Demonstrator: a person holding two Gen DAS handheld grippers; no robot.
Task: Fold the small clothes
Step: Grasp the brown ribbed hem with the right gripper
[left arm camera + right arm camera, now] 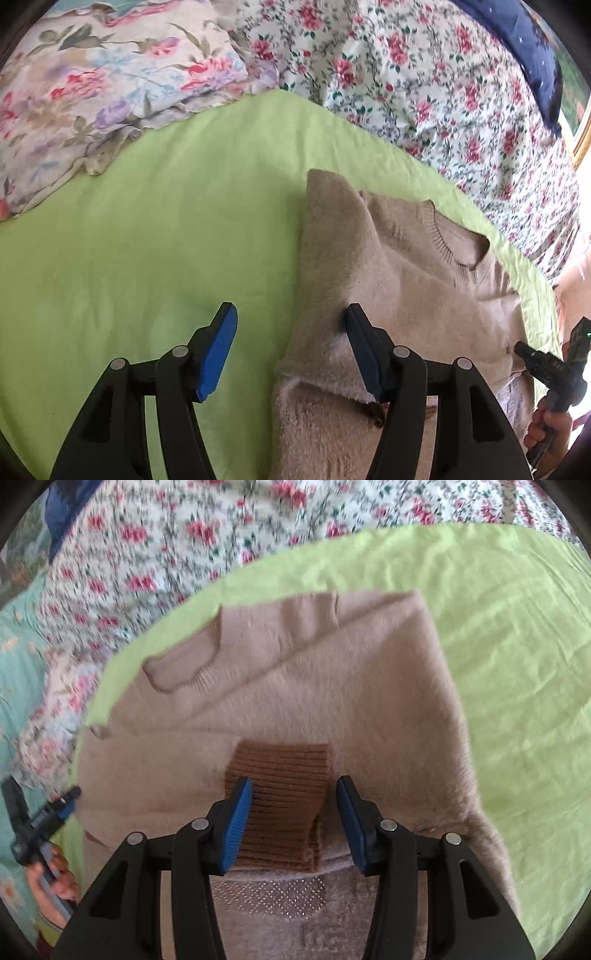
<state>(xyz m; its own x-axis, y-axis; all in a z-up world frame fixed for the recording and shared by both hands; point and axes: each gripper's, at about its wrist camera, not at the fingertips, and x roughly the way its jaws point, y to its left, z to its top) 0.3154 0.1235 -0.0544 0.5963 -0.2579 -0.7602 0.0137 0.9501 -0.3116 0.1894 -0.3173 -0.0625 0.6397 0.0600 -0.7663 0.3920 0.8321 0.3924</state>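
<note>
A fuzzy beige sweater (373, 258) lies on a lime green sheet (147, 240), its sides folded inward and its ribbed neck opening (458, 243) toward the far right. My left gripper (291, 350) is open and empty, over the sweater's left edge. In the right wrist view the sweater (351, 672) fills the middle. My right gripper (295, 819) is open, its blue pads on either side of a brown ribbed cuff (284, 786) lying on the sweater. The other gripper shows at the edge of each view (554, 365) (40, 823).
Floral pillows (92, 92) and a floral quilt (424, 81) lie along the far side of the sheet. A dark blue cushion (528, 48) sits at the far right. Green sheet (517, 646) lies open beside the sweater.
</note>
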